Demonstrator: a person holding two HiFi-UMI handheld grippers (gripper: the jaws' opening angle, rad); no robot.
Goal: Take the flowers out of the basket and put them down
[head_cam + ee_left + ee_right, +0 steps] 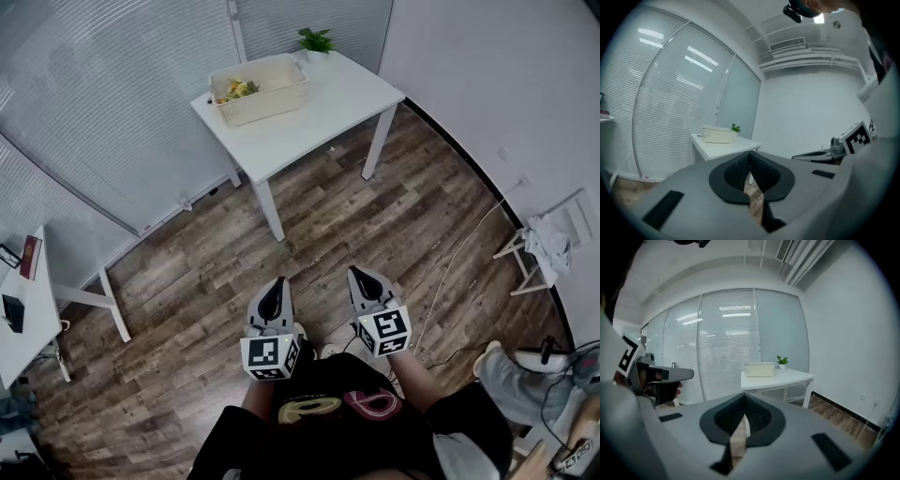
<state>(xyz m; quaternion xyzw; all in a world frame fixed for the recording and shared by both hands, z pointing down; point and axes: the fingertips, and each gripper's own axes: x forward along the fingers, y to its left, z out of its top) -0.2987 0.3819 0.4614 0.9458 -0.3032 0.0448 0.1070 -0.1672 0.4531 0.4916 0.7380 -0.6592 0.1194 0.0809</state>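
Note:
A cream basket (260,90) stands on the white table (319,112) across the room, with yellow and green flowers (235,89) lying in its left end. The basket also shows far off in the left gripper view (719,135) and in the right gripper view (760,369). My left gripper (275,286) and right gripper (364,274) are held close to my body over the wooden floor, far from the table. Both have their jaws shut with nothing between them, as each gripper view shows for the left gripper (750,154) and the right gripper (743,397).
A small potted plant (316,41) sits at the table's far corner behind the basket. Glass walls with blinds run along the left. Another white desk (21,309) is at the left edge. A folding rack with cloth (548,246) and a cable (459,253) lie at the right.

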